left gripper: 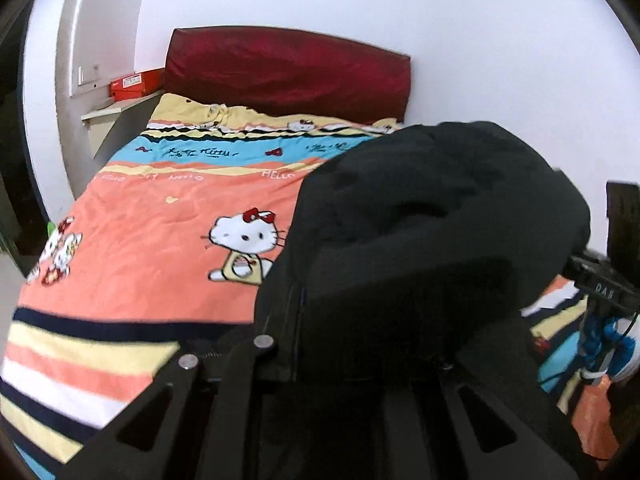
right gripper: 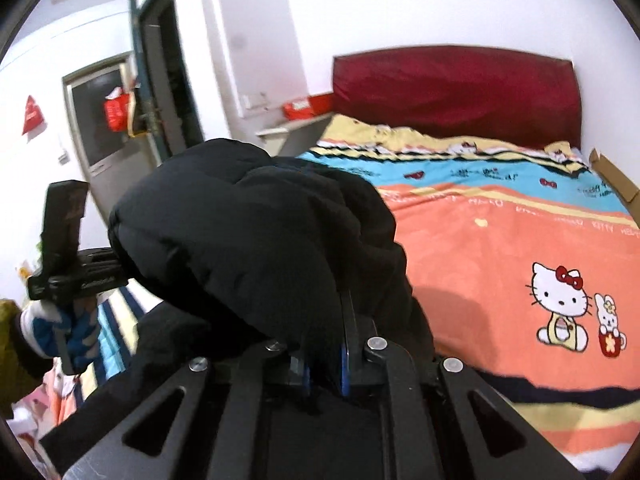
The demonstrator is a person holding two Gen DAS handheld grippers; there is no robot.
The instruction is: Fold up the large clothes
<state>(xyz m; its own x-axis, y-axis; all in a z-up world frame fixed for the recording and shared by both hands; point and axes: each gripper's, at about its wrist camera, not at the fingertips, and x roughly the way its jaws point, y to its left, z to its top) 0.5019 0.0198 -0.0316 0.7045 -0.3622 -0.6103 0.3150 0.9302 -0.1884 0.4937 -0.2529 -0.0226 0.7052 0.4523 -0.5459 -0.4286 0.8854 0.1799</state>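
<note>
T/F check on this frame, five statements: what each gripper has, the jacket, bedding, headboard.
1. Both grippers are shut on the black jacket. True: left gripper and right gripper each pinch its fabric.
2. The jacket lies flat on the quilt. False: it is bunched and lifted between the grippers.
3. The headboard is dark red. True.
4. The quilt is plain white. False: orange, blue and yellow with cartoon cats.
5. The right gripper's jaws stand wide open. False: they are closed on the jacket.
</note>
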